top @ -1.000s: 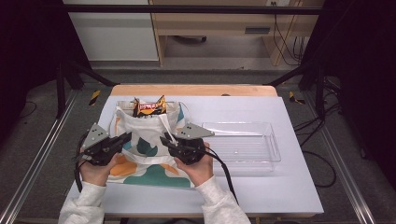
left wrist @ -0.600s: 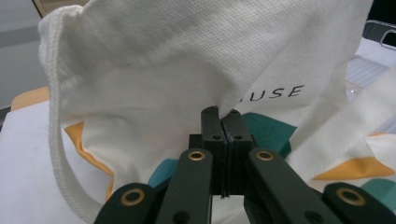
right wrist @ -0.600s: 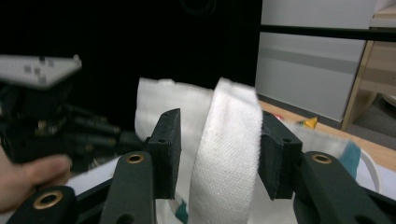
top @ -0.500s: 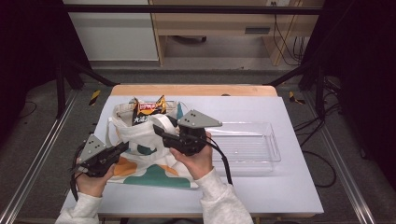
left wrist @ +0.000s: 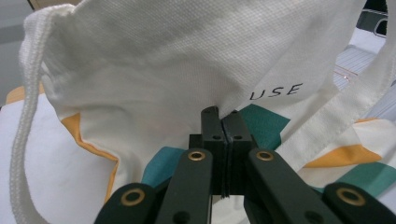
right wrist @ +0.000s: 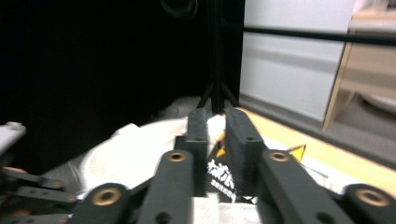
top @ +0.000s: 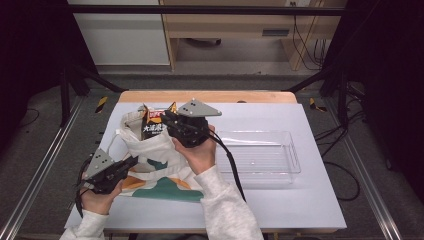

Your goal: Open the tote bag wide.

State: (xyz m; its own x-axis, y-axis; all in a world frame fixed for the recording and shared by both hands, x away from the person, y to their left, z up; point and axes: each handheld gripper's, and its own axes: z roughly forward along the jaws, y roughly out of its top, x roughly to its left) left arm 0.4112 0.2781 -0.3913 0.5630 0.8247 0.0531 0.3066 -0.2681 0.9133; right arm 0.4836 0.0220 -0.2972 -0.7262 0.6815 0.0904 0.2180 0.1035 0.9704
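Gripping a snack packet (top: 152,127) at the tote bag's (top: 160,160) mouth, the right gripper (top: 170,121) has just closed its jaws on it; the left gripper (top: 131,162) pinches the bag's fabric against the white table (top: 310,205).

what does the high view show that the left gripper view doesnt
High view alone: the right gripper clamped on a black snack packet at the tote bag's mouth, its jaws having just been closing, and a clear plastic tray on the white table. Left gripper view alone: the letters USE printed on the cloth and the bag's handle strap up close. Both: the left gripper shut on the bag's cloth.
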